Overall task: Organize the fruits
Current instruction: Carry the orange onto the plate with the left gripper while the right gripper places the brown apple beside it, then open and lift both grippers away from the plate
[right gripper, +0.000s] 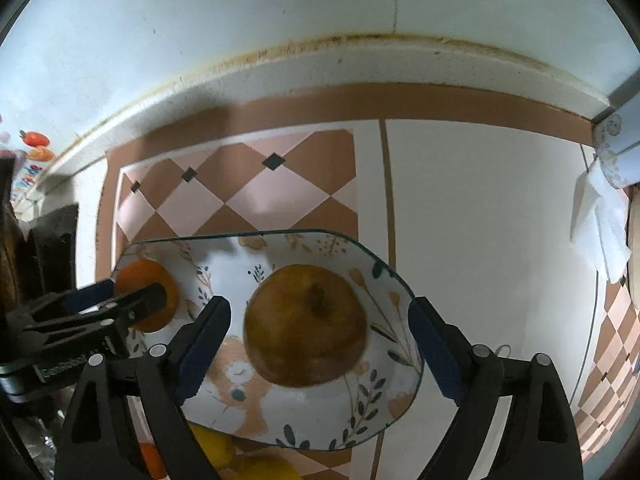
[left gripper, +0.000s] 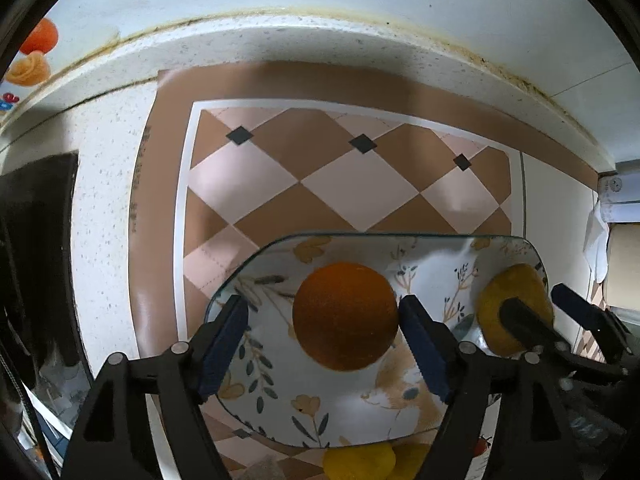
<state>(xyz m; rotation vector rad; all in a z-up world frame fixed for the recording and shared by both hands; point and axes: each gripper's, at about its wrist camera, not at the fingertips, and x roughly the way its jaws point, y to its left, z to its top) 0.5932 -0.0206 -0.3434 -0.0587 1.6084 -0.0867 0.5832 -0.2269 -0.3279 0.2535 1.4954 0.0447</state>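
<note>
An orange lies on a floral plate between the fingers of my left gripper, which points straight down. The left pad stands clear of the fruit and the right pad sits at its edge, so the jaws are open. On the same plate rests a yellow-brown round fruit with a dark stem pit. My right gripper straddles it with a gap on both sides, open. Each gripper shows in the other's view: the right gripper over the yellow fruit, the left gripper over the orange.
The plate sits on a checkered brown and pink mat on a speckled white counter against a wall ledge. Yellow fruits and another orange lie by the plate's near edge. Dark objects stand left, white paper hangs right.
</note>
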